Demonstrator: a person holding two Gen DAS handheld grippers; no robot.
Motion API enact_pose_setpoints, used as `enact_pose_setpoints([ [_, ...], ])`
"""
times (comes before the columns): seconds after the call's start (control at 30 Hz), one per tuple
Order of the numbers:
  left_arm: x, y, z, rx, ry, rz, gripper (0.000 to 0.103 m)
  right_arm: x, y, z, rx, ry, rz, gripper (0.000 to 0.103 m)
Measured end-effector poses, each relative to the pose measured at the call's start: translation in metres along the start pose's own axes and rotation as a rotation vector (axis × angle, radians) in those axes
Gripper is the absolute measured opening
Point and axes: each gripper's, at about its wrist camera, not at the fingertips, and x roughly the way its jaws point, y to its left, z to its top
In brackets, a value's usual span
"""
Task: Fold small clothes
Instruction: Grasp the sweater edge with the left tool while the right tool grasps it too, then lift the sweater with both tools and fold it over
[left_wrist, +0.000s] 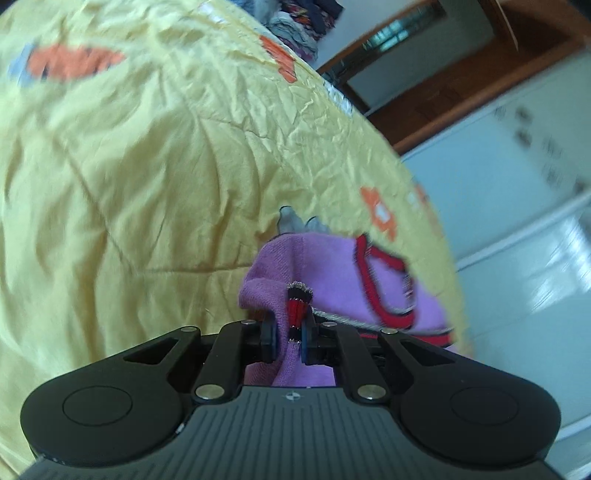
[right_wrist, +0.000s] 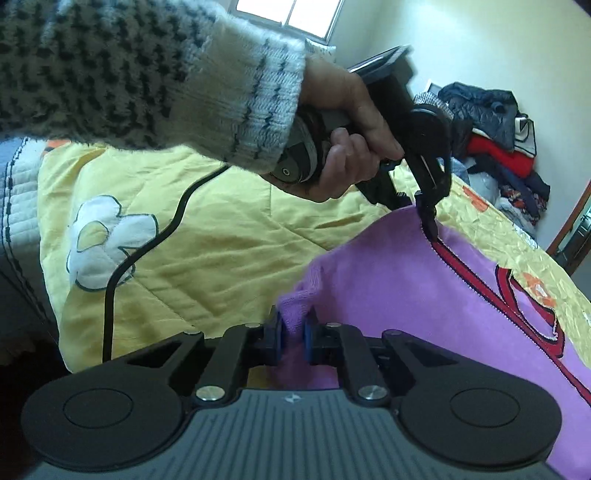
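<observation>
Left gripper is pinched on the purple garment, pads clamped on a bunched fold right at the red-and-black striped trim. Right gripper is likewise clamped on a purple corner of the same garment, fabric wedged between the blue pads, no gap showing.

Pose: both grippers point forward and down at the bed. In the right wrist view the person's left hand wraps the left gripper's handle, fuzzy knit sleeve coming in from upper left, with the left gripper biting the garment's top edge where the red trim starts. A black cable trails from the handle down across the bedding.

Garment: stretched between the two grippers, over the yellow quilt, running from the near pinch out to the far one. In the left wrist view it is bunched just ahead of the jaws, near the bed's right edge.

Room: open yellow quilt to the left and ahead in the left view. White flower appliqué sits left, well apart from the garment. Tiled floor beyond the right edge. Pile of clothes at the far end of the bed, well apart.
</observation>
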Motion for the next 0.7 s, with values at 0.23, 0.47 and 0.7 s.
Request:
enact_pose_setpoints([
  [0.23,-0.011,-0.002,-0.002,-0.135,-0.030,-0.149,0.011,-0.033,-0.038,0.007,0.183,-0.099,0.038,0.010],
  [0.47,0.003,-0.062,0.001,-0.060,-0.011,-0.186,0.011,-0.068,-0.101,-0.010,0.419,-0.183,0.058,0.010],
  [0.7,0.063,-0.099,-0.018,-0.116,0.027,-0.250,0.011,-0.089,-0.161,-0.064,0.695,-0.192,0.050,0.009],
])
